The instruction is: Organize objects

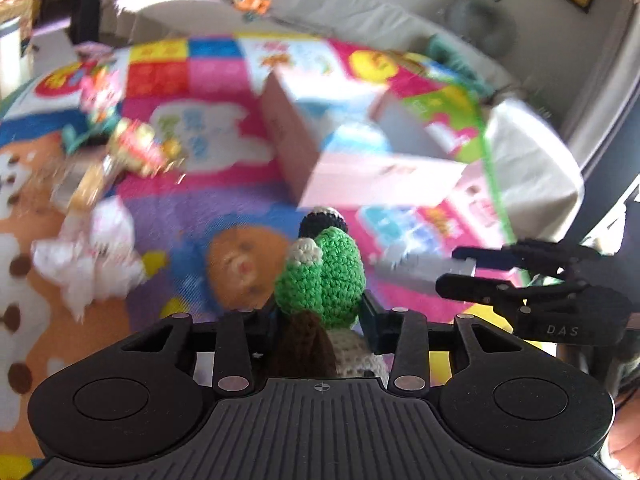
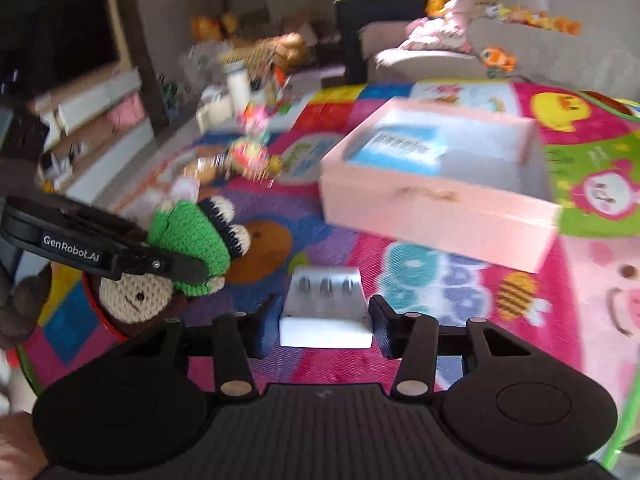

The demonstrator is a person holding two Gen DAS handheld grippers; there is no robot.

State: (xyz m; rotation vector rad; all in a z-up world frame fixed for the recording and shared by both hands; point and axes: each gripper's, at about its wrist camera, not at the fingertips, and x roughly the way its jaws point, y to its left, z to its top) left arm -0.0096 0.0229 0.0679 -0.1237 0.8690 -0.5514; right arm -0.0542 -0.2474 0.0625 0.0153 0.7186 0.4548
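Left gripper (image 1: 320, 316) pinches one crochet doll (image 1: 326, 276) between its fingers, green hat poking up at 12 o'clock from the jaws; in the right wrist view the same doll (image 2: 160, 276) sits at 9 o'clock, pads pressed on its head, off the mat. Right gripper (image 2: 326, 320) clamps one white block (image 2: 325, 308) with three dark slots on top, fingers tight on both sides; from the left wrist view the right gripper (image 1: 460, 272) shows at 3 o'clock, block (image 1: 416, 270) sticking out toward 9. No earlier frame, so only the grip as seen.

One pink box (image 2: 436, 184), open top, lies on the play mat (image 2: 348, 248) at 1 o'clock from the right gripper, nothing between it and the block. One blue-and-white item (image 2: 396, 146) lies inside the box, too blurred to name. In the left wrist view the box (image 1: 360, 148) sits at 12 o'clock past the doll.

Loose clutter at 10 o'clock on the mat (image 1: 192, 208): one white plush (image 1: 92, 256), one red-gold toy (image 1: 140, 148), others too blurred to count. One grey sofa (image 1: 360, 12) behind, one orange fish toy (image 1: 252, 2) on it.
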